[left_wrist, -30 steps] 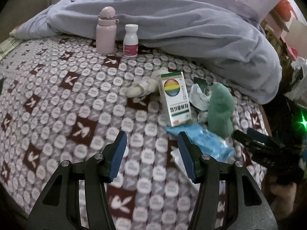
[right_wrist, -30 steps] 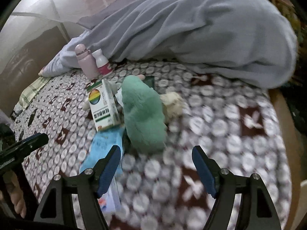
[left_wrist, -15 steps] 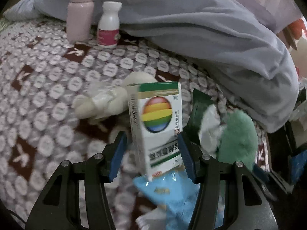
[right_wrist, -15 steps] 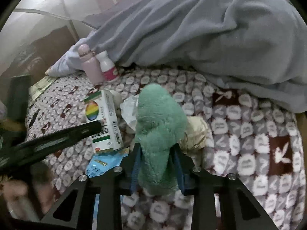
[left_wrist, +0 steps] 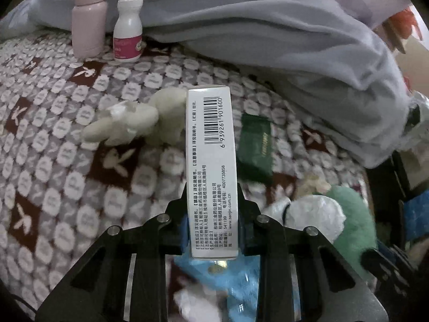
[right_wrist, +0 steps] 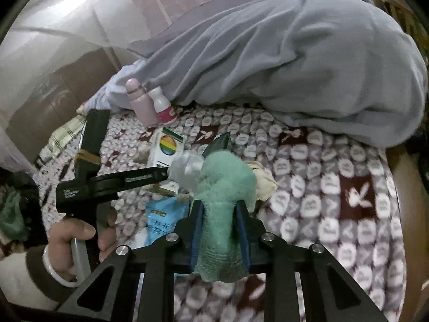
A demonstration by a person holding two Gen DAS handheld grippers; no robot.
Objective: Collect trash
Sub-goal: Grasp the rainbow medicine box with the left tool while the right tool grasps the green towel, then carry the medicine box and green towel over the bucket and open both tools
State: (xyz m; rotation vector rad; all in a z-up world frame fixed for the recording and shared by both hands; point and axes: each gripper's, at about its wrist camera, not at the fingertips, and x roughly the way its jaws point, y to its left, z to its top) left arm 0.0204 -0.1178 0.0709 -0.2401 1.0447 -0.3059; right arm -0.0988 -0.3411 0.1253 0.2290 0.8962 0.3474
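Note:
My left gripper [left_wrist: 211,209] is shut on a white medicine box [left_wrist: 210,161], barcode side up; the box also shows in the right wrist view [right_wrist: 167,150]. My right gripper [right_wrist: 218,214] is shut on a green fuzzy cloth [right_wrist: 224,187], which also shows in the left wrist view [left_wrist: 354,217]. A crumpled white tissue [left_wrist: 313,212] lies beside the cloth. A blue wrapper [left_wrist: 238,281] lies below the box. A dark green packet [left_wrist: 254,147] and a cream tissue wad [left_wrist: 134,123] lie on the patterned blanket [left_wrist: 67,161].
A pink flask [left_wrist: 89,18] and a white pill bottle [left_wrist: 128,35] stand at the back, against a bunched grey quilt [left_wrist: 268,26]. A crumpled beige paper [right_wrist: 264,179] lies right of the cloth. The bed edge is at the right [right_wrist: 407,214].
My left gripper has closed on the medicine box and turned it edge-up. My right gripper stays shut on the green cloth and has lifted slightly.

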